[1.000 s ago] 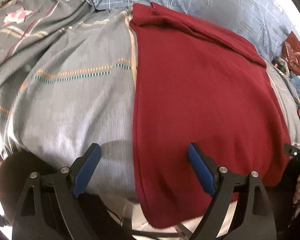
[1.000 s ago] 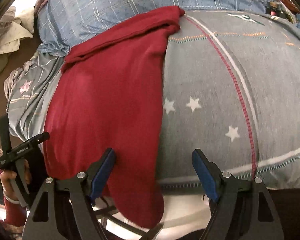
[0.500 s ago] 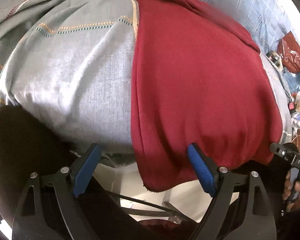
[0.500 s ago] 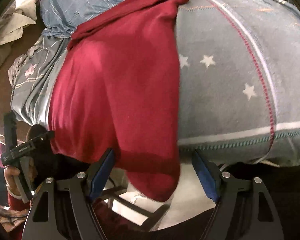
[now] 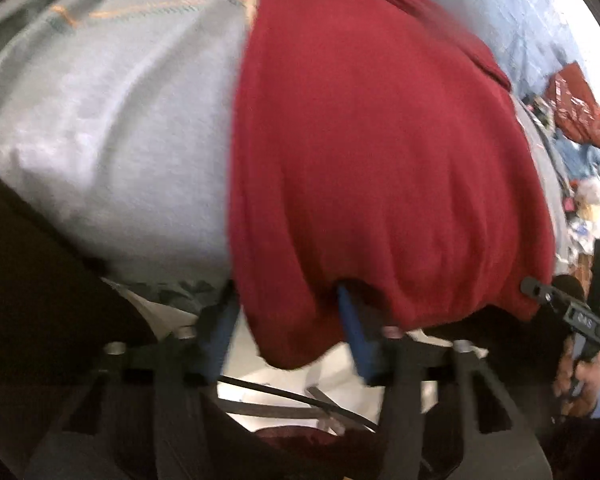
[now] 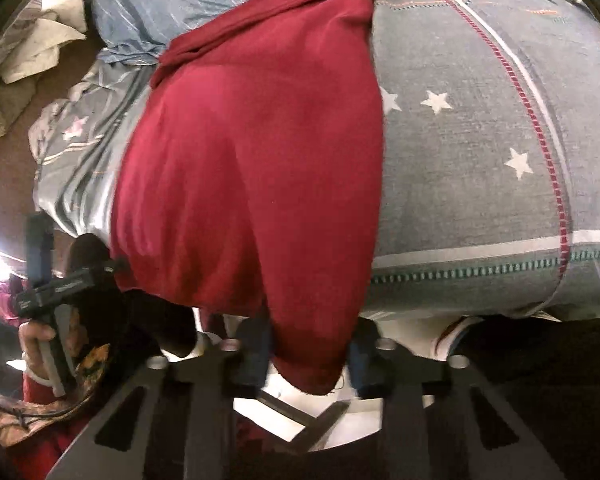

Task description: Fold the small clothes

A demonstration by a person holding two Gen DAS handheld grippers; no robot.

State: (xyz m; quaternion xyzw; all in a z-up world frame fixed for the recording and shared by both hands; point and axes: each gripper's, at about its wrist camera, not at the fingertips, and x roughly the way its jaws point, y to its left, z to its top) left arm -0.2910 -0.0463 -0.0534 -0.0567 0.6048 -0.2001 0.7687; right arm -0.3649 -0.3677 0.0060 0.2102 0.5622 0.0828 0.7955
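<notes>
**Both hand-held grippers closing on the near hem of a red garment**

The dark red garment (image 5: 380, 152) lies spread over a grey patterned bedsheet (image 5: 112, 128), its near hem hanging over the edge of the bed. The left hand-held gripper (image 5: 288, 332) has its jaws closing around the left corner of that hem; the right blue pad (image 5: 352, 328) meets a fold of red cloth, while the left pad sits at the garment's side edge. Motion blur hides whether the cloth is fully pinched. In the right wrist view, the right hand-held gripper (image 6: 308, 360) has its jaws closing on the hanging right corner of the garment (image 6: 252, 184), with red fabric filling the narrow gap between the 2 pads. White stars (image 6: 436, 101) mark the sheet beside the garment. A blue checked cloth (image 6: 204, 4) lies at the garment's far end.
</notes>
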